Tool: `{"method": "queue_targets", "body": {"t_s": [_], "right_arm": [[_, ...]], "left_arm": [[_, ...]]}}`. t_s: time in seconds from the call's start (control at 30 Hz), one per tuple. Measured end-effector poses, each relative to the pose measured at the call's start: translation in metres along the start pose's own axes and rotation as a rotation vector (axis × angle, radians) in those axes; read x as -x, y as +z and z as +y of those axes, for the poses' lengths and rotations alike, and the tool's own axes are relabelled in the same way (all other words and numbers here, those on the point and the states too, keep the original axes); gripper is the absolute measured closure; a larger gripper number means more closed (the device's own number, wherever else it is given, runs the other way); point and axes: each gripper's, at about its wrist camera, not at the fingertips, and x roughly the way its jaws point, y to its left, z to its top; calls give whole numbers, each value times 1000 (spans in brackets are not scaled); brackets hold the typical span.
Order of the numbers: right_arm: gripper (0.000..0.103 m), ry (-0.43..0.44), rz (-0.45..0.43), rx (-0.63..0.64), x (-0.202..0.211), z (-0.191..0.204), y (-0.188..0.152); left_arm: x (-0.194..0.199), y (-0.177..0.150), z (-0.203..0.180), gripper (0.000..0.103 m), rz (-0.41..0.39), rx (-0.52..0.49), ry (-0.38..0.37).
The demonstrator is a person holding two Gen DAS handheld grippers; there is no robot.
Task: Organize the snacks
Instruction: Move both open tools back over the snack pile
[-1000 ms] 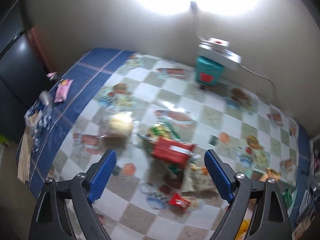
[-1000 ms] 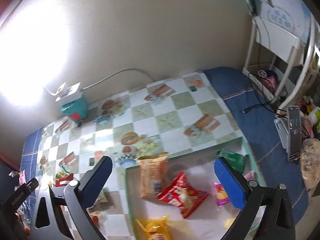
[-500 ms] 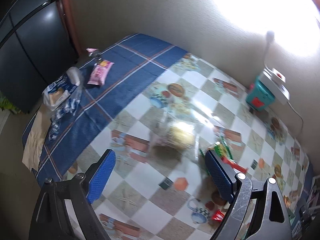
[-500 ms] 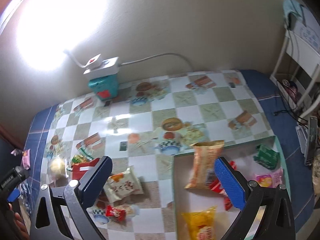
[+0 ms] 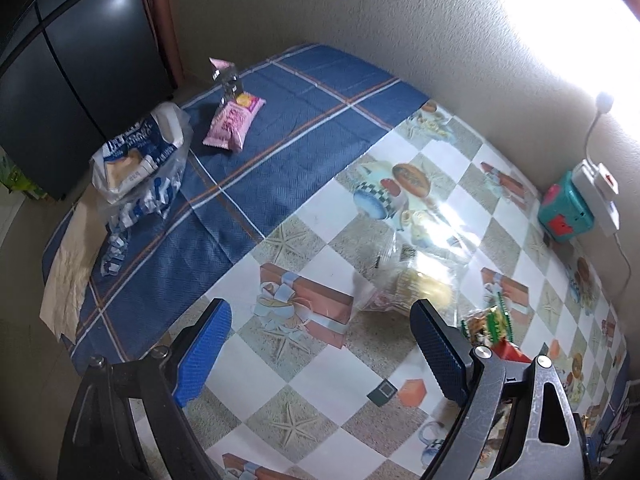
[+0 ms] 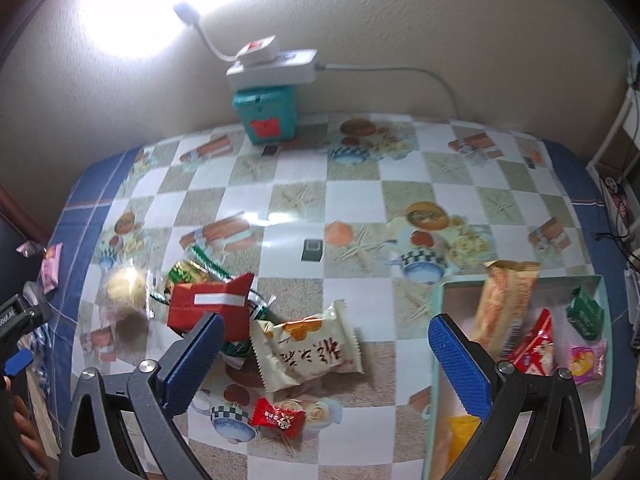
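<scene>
My right gripper is open above a pile of loose snacks on the checked tablecloth: a cream packet between its fingers, a red box, a green packet and a small red candy. A pale green tray at the right holds an orange packet and several other packets. My left gripper is open over bare tablecloth. A clear bag with a yellow cake lies just beyond its right finger. The left gripper's blue pad shows at the left edge.
A teal box with a white power strip on top stands against the wall. On the blue cloth at the table's left end lie a pink packet and a blue-and-white bag. A dark cabinet stands beyond.
Both views have swung left and come lower. The right gripper went from over the tray to over the snack pile; the left passed the pile toward the blue cloth. Both jaws stayed open.
</scene>
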Motion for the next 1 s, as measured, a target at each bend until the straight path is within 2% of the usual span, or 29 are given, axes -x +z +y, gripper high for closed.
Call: {"method": "queue_targets", "body": {"t_s": [0.3, 0.6, 0.77, 1.0], "right_arm": [[0, -15, 102, 14, -45, 6, -11], [0, -32, 177, 4, -74, 1, -21], [0, -36, 194, 11, -84, 1, -23], [0, -24, 187, 26, -88, 3, -22]], "left_arm": [[-27, -5, -16, 12, 63, -37, -51], [-35, -23, -63, 12, 110, -149, -115], [-37, -32, -87, 12, 126, -206, -130], [-37, -42, -110, 12, 146, -246, -199]]}}
